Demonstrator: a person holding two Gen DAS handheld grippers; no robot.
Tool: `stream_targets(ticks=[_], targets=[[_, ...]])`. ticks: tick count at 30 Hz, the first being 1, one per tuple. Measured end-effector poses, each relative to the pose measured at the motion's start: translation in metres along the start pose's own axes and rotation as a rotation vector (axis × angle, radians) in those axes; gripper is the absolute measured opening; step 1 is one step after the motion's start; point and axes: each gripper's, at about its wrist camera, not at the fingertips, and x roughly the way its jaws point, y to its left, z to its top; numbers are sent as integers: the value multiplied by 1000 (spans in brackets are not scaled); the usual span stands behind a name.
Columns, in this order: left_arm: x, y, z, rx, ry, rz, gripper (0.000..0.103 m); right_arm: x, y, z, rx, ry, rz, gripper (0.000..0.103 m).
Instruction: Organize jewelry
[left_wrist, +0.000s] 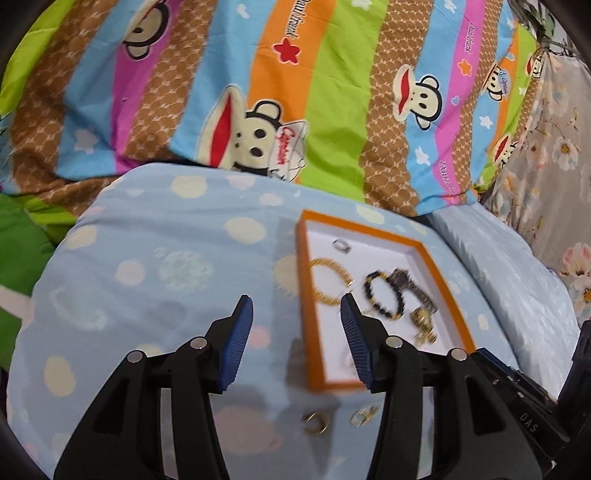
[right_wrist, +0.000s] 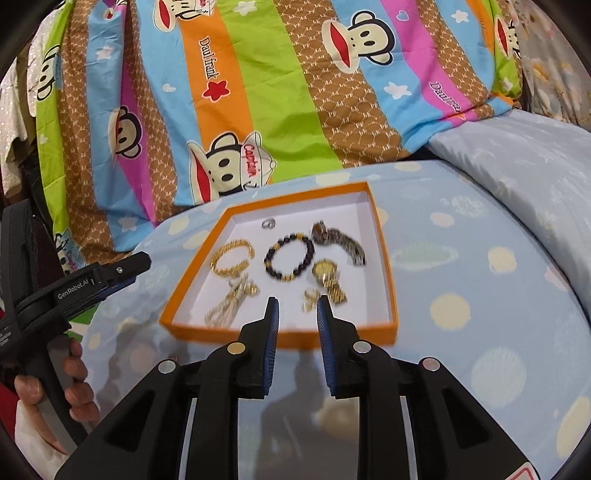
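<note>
An orange-rimmed white tray (right_wrist: 384, 258) lies on a pale blue spotted cushion (right_wrist: 461, 266). It holds a gold bracelet (right_wrist: 232, 258), a dark bead bracelet (right_wrist: 290, 258), a silver ring (right_wrist: 268, 223), two watches (right_wrist: 341, 238) (right_wrist: 328, 278), a gold chain (right_wrist: 231, 299) and a small gold ring (right_wrist: 310, 295). My right gripper (right_wrist: 294, 306) is open and empty above the tray's near edge. My left gripper (left_wrist: 297, 306) is open and empty by the tray's (left_wrist: 306, 295) left rim. Small gold pieces (left_wrist: 316, 422) lie on the cushion below it.
A striped monkey-print quilt (left_wrist: 295, 92) is piled behind the cushion (left_wrist: 147, 258). A plain blue pillow (right_wrist: 524, 162) lies to the right. The left gripper's body and the hand holding it (right_wrist: 77, 391) show at the left of the right wrist view.
</note>
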Motion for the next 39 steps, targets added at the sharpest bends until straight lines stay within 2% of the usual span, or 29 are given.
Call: stream_targets(ticks=[5,11,15,22,27,33,39], targets=[[-9,10,-34,-2,65,7,48,0,10,-28,-12,66,8,22],[-17,-2,-54,50,84,16,48,6,39,-44,-74,117,42,22],[-18,-1,-61,59,99,34,48,14,56,-47,-101,137,56,27],[-21,11,-67,35,116,67,48,34,73,-42,-105,173,77,27],[-21,17,-68,5,125,62,48,45,80,-40,-100,194,65,28],[-20,14,-69,15,129,57,48,54,85,-36,-102,205,39,29],[-19,14,-69,16,133,48,49,57,86,-35,-111,208,13,15]])
